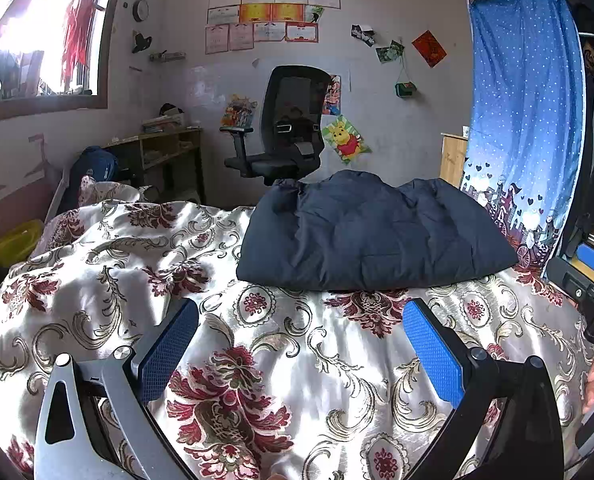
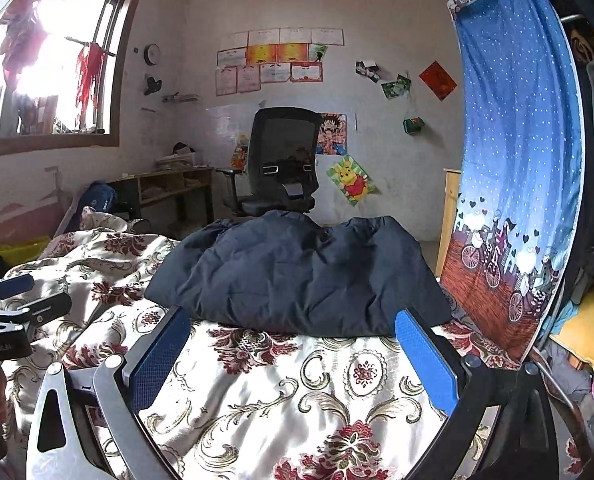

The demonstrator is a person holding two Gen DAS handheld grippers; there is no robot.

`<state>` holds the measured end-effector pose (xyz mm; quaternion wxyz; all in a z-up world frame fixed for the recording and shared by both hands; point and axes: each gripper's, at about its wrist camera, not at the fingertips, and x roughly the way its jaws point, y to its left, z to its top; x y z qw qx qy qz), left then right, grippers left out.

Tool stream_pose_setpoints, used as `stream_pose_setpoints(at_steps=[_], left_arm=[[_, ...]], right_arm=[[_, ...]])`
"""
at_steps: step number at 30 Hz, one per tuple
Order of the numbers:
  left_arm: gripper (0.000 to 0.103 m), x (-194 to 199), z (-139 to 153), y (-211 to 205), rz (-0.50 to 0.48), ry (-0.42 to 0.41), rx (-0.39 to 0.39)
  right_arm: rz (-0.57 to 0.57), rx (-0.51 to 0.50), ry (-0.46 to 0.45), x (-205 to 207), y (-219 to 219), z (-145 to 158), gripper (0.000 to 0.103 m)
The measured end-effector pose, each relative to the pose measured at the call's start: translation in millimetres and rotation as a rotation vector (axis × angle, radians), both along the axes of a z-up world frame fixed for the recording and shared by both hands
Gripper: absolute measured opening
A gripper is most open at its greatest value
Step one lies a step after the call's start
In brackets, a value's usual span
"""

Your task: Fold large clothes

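Puffy, soft and light by the look of it, that navy padded jacket (image 1: 373, 232), likely slippery-shelled, so best pinched at a hem or corner. Lying bunched on the floral bedspread (image 1: 257, 340), far side of the bed. Left hand-held gripper (image 1: 301, 336) wide open, empty, short of it. Right hand-held gripper (image 2: 293, 344) likewise agape, near its front edge, not touching.

Ahead of both grippers, the jacket (image 1: 373, 232) is matt, puffy navy cloth on a glossy, satin-like floral bedspread (image 1: 289, 344). Finger pads (image 2: 425, 364) are textured blue; finger arms look grey metal.
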<state>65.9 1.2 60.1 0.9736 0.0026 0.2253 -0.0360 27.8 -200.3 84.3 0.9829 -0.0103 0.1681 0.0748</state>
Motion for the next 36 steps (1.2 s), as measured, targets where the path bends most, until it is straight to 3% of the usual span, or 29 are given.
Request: stream_pose_setpoints(at_steps=[36], left_arm=[[0.101,1,-3,0,0.001,-0.003,0.007]], right_arm=[[-0.015,0.024,0.026,2,-14,-5,0.103]])
